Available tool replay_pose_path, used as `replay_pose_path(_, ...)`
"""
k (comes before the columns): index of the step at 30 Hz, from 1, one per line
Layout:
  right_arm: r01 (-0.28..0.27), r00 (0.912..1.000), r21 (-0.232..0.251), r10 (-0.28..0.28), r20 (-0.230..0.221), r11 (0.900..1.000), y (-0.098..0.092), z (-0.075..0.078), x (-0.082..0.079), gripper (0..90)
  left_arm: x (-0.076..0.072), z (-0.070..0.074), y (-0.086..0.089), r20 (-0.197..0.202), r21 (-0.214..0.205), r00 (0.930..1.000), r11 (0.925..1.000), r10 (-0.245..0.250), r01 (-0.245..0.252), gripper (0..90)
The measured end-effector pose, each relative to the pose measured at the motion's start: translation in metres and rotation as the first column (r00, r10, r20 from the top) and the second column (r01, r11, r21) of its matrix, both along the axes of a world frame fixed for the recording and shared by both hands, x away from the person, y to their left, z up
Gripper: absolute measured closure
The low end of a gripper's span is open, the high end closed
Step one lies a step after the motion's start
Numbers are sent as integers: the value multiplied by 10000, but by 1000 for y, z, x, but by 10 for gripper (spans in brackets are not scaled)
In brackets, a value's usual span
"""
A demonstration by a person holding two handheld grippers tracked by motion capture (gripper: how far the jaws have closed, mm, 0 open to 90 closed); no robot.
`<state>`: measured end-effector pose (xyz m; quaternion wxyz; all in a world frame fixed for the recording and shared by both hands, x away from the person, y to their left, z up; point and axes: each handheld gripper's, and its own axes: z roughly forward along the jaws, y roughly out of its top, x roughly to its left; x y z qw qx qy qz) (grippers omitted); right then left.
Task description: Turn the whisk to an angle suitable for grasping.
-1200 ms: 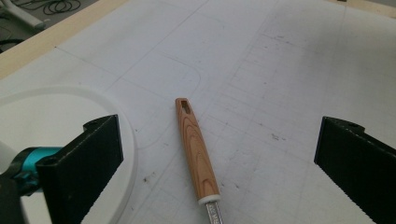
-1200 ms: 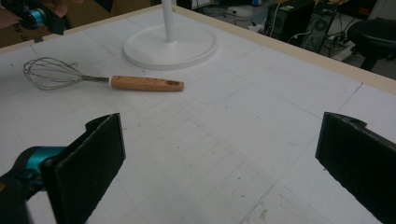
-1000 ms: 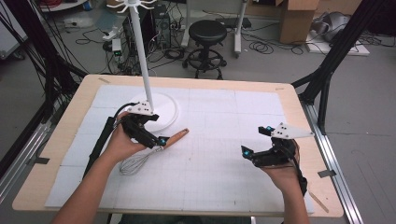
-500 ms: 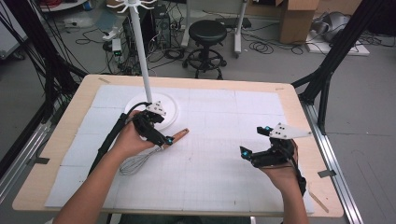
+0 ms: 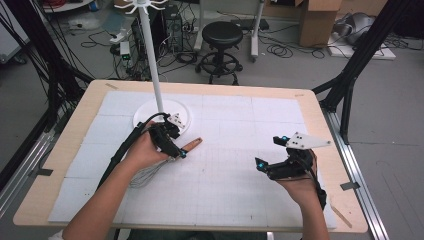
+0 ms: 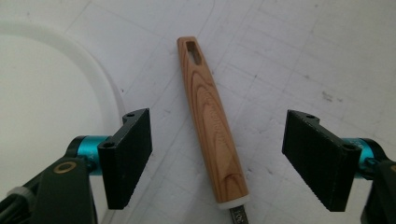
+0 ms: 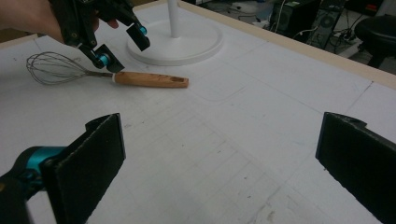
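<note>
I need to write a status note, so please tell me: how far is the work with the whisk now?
Done: the left gripper is placed over the whisk's wooden handle. In hand: its jaws have just been closing with the handle between them, but the pads do not touch it; the whisk lies flat on the table. Left: gripping and lifting it. The right gripper waits open, apart.

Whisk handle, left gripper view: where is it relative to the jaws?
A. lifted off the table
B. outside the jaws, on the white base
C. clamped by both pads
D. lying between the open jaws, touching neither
D. The whisk handle lies flat on the table between the left gripper's pads, with a clear gap on each side; the jaws have just been closing around it but do not press on it yet.
</note>
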<state>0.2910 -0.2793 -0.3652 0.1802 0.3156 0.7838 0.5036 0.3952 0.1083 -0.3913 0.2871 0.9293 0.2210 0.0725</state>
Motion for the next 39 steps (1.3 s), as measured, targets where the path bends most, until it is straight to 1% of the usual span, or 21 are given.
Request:
replay_pose_path(1,-9,10000,-3,9,7,10000,0,0,0,2,0,-1,-1,-14,-18,9999,9999,102,-102,260)
replay_pose_path(2,1,10000,-32,-1,7,10000,0,0,0,2,1,-2,0,-25,89,10000,10000,15,-15,270)
replay_pose_path(4,2,10000,-62,-2,13,10000,0,0,0,2,1,-4,-1,-88,82,9999,9999,109,-108,295)
replay_pose_path(5,8,10000,-40,-8,-11,10000,0,0,0,3,1,-4,-1,-121,188,9999,9998,26,-24,314)
replay_pose_path(6,-1,10000,-24,1,-3,10000,0,0,0,2,2,-4,-1,-186,195,9998,9998,53,-50,328)
replay_pose_path(12,15,10000,-40,-16,-52,10000,0,-1,0,2,2,-6,-3,-263,431,9996,9990,91,-80,364)
replay_pose_path(14,14,10000,-47,-15,-44,10000,1,-1,0,2,2,-7,-3,-285,412,9995,9990,162,-150,368)
replay_pose_path(18,2,10000,-45,-3,-42,10000,1,-1,0,3,3,-8,-3,-336,572,9993,9983,140,-121,382)
replay_pose_path(19,12,10000,-49,-12,-51,10000,1,-1,0,2,3,-9,-4,-368,527,9992,9985,183,-163,385)
replay_pose_path(21,14,10000,-46,-14,-54,10000,0,-1,0,2,4,-10,-4,-414,722,9991,9974,95,-65,398)
replay_pose_path(25,18,10000,-37,-18,-52,10000,1,-1,0,3,4,-15,-7,-502,1026,9987,9947,133,-81,413)
replay_pose_path(27,10,10000,-35,-10,-5,10000,0,-1,1,3,4,-17,-8,-635,1001,9980,9950,79,-15,420)
replay_pose_path(28,53,10000,-13,-53,-68,10000,0,-1,1,2,4,-18,-8,-698,1028,9975,9947,75,-3,433)
replay_pose_path(30,77,9999,-35,-78,-118,10000,0,-2,2,3,5,-20,-9,-728,1202,9973,9927,113,-25,440)
replay_pose_path(31,52,9999,-42,-53,-110,10000,-1,-3,2,3,5,-21,-9,-776,1171,9968,9931,206,-114,449)
replay_pose_path(33,60,9999,-58,-61,-96,10000,-1,-3,2,3,6,-22,-10,-777,1410,9968,9900,181,-70,451)
replay_pose_path(34,61,9999,-45,-62,-100,10000,0,-3,2,3,5,-23,-11,-804,1418,9964,9898,252,-136,459)
replay_pose_path(36,29,10000,-45,-29,-74,10000,0,-2,1,3,6,-24,-11,-846,1563,9961,9877,241,-106,474)
replay_pose_path(37,21,10000,-40,-22,-88,10000,0,-2,1,3,5,-24,-11,-838,1565,9961,9876,265,-131,475)
replay_pose_path(38,29,10000,-51,-29,-72,10000,0,-2,1,2,6,-23,-11,-812,1712,9965,9852,190,-49,479)
replay_pose_path(39,44,10000,-33,-44,-65,10000,1,-2,1,3,5,-24,-12,-827,1584,9959,9871,360,-225,481)
